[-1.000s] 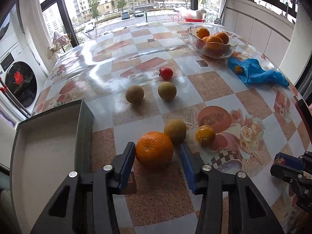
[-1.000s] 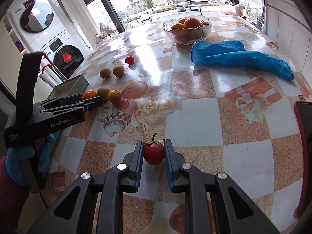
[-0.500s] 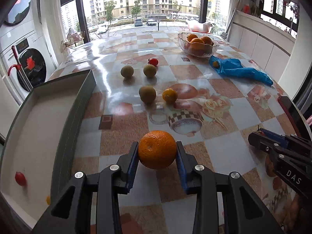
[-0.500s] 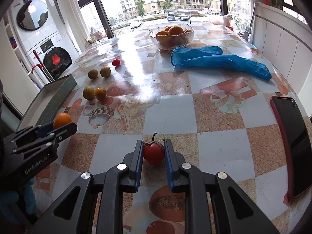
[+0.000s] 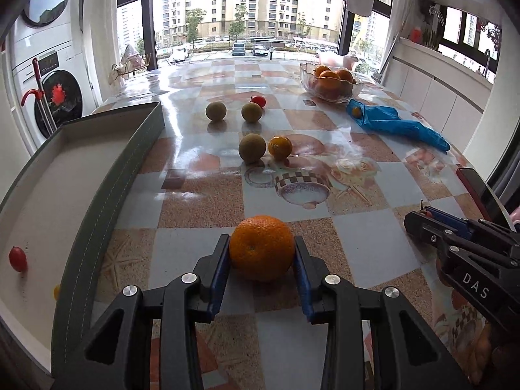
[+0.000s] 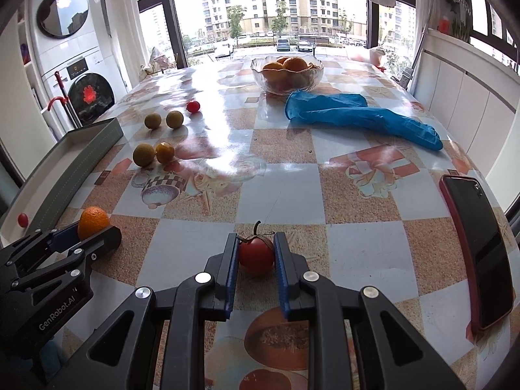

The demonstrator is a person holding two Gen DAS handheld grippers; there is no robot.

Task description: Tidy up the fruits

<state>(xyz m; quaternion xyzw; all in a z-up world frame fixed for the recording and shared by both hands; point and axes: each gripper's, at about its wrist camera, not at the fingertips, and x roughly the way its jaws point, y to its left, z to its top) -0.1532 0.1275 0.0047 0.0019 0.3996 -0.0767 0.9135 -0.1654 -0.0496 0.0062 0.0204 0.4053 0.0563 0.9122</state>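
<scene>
- at far left i see the shallow grey tray with white lining (image 5: 107,175); one small red cherry tomato (image 5: 18,258) already lies inside it.
- my left gripper (image 5: 262,256) is clamped on the round orange with pebbled rind (image 5: 262,247), held above the glossy checkered tablecloth (image 5: 201,195) beside the tray wall. i judge the orange firm and fairly heavy; the pads sit on its widest girth, which should resist slip.
- loose on the cloth further off: three dull green-brown round fruits (image 5: 252,148) and a small tangerine (image 5: 279,147).
- my right gripper (image 6: 255,253) is closed narrow on the red stemmed tomato (image 6: 256,255). i judge it soft and thin-skinned; squeeze lightly across its middle.
</scene>
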